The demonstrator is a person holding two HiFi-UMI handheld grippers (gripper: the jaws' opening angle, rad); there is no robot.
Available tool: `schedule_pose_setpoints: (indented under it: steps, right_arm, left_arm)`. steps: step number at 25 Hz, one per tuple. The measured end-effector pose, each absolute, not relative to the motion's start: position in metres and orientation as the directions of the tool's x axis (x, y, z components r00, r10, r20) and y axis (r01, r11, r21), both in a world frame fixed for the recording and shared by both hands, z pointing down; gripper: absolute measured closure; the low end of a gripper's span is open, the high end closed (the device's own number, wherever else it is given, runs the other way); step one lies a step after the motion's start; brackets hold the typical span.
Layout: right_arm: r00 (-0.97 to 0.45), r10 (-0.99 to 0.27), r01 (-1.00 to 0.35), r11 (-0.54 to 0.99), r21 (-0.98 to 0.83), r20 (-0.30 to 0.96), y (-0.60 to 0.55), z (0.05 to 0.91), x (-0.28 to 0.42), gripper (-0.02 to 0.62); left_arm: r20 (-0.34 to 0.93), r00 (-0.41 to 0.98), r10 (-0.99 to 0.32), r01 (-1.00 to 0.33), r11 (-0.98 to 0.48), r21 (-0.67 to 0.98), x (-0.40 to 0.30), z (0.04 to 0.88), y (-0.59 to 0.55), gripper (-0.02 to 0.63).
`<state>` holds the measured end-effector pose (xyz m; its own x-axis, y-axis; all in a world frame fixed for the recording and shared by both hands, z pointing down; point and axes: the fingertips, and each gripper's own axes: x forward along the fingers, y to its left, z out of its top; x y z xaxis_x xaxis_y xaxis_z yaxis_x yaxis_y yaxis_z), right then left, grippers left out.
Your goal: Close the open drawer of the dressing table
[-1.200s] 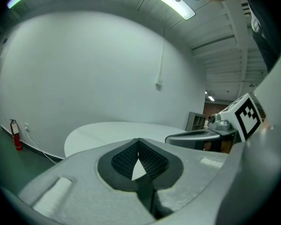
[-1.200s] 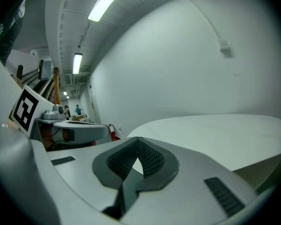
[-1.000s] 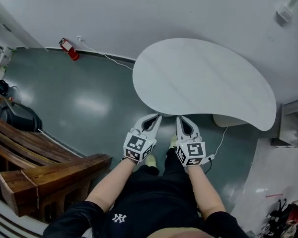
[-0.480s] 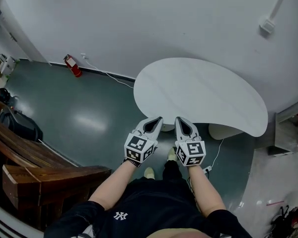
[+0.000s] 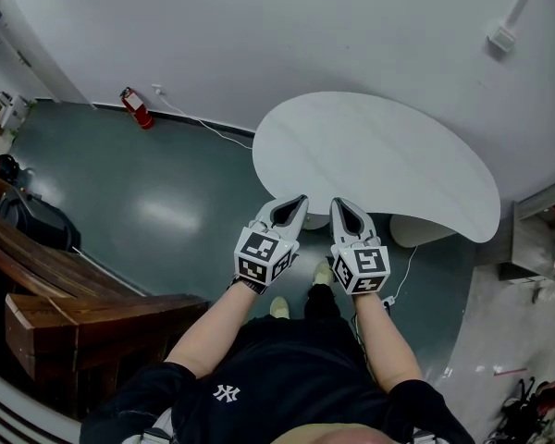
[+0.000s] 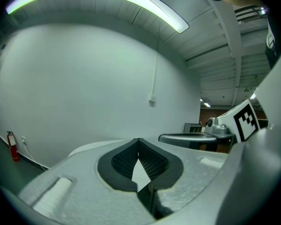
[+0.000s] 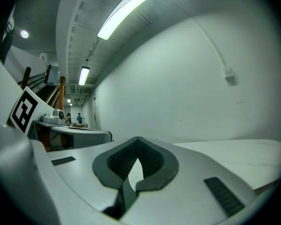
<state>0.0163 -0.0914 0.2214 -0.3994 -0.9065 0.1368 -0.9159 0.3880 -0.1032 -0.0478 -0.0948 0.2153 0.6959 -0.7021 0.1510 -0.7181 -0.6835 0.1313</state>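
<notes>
A person holds the left gripper (image 5: 297, 202) and the right gripper (image 5: 339, 203) side by side, near each other and apart, their tips pointing at the near edge of a dressing table (image 5: 379, 160). The table's smooth, matt white top is rounded like a bean and stands against a plain white wall (image 5: 259, 26). From above, the drawer cannot be made out under the top. Seen from its own camera, the left gripper (image 6: 138, 139) is clenched on nothing, its tips meeting in a point, and the dark ribbed pads (image 6: 126, 159) frame a diamond-shaped gap behind them. The right gripper (image 7: 137, 138) is likewise closed and empty, with the pale tabletop (image 7: 243, 153) stretching away to its right. The casings of both are grainy grey-white plastic. On the glossy grey-green floor (image 5: 166, 183), a red fire extinguisher (image 5: 135, 106) sits at the foot of the wall and a slatted wooden bench (image 5: 83, 317) lies well off to the left.
</notes>
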Motion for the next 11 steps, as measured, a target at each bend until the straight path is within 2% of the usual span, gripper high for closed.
schedule_pose_setpoints:
  steps: [11]
  right_arm:
    - [-0.413, -0.900, -0.910, 0.402, -0.098, 0.137, -0.0962, 0.2211, 0.0086, 0.581]
  left_arm:
    - [0.152, 0.684, -0.713, -0.729, -0.675, 0.114, -0.0527, 0.2119, -0.0994, 0.597]
